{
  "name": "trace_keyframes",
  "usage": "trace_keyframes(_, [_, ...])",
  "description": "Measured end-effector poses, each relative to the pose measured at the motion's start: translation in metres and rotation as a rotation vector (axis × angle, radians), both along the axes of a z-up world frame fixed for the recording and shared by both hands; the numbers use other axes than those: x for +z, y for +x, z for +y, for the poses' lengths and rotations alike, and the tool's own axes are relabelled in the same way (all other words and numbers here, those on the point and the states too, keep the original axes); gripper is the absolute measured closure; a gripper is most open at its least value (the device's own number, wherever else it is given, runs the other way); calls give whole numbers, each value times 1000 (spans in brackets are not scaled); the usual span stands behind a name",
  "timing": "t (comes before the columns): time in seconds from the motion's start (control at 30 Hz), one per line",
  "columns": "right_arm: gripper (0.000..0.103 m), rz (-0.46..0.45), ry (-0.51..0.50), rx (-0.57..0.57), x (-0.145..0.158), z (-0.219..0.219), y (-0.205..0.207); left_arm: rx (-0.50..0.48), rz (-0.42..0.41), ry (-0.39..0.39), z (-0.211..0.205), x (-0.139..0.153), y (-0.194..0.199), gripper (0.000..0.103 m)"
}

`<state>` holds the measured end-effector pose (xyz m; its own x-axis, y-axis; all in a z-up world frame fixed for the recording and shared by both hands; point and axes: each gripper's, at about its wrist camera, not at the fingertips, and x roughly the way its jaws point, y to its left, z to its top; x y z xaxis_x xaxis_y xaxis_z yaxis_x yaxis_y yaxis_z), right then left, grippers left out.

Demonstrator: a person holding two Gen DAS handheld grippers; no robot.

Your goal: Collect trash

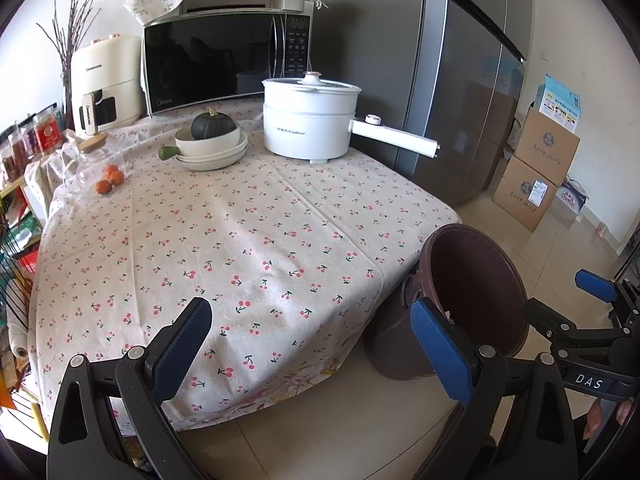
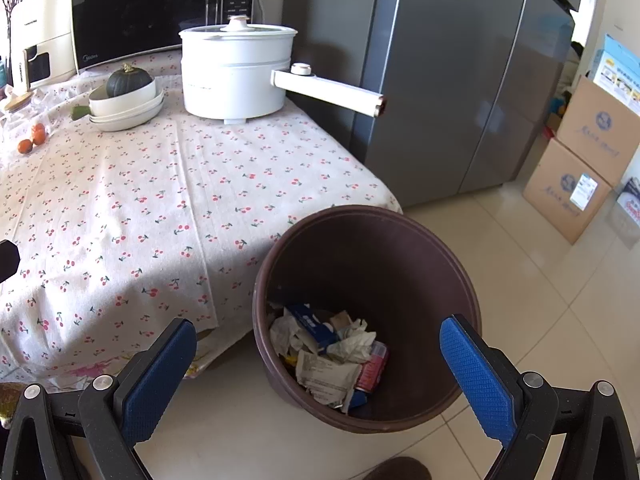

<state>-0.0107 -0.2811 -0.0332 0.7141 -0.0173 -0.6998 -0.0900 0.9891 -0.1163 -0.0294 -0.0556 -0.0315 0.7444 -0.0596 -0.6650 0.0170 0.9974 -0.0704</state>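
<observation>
Lying below R fingers [image 2: 476,376]: trash [image 2: 328,356] in bin [image 2: 460,280].

"Royalstar" in grey on the side of the white electric pot [image 1: 310,120]. "Midea" at the lower left corner of the microwave [image 1: 224,64] door. "CHANGHONG" on the cream air fryer [image 1: 106,80], across its body and down its handle. "DAS" in white on the right gripper [image 1: 560,304]. Print on the cardboard boxes [image 1: 536,168] too small to read.
</observation>
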Motion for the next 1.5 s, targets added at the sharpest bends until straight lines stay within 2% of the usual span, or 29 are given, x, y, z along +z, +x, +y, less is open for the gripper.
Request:
trace_keyframes(0.9, [3, 3, -1, -1, -1, -1, 0, -11, -1, 16, -5, 1, -3, 2])
trace_keyframes(1.5, [3, -33, 20, -28, 5, -6, -2, -22, 11, 21, -5, 0, -3, 2])
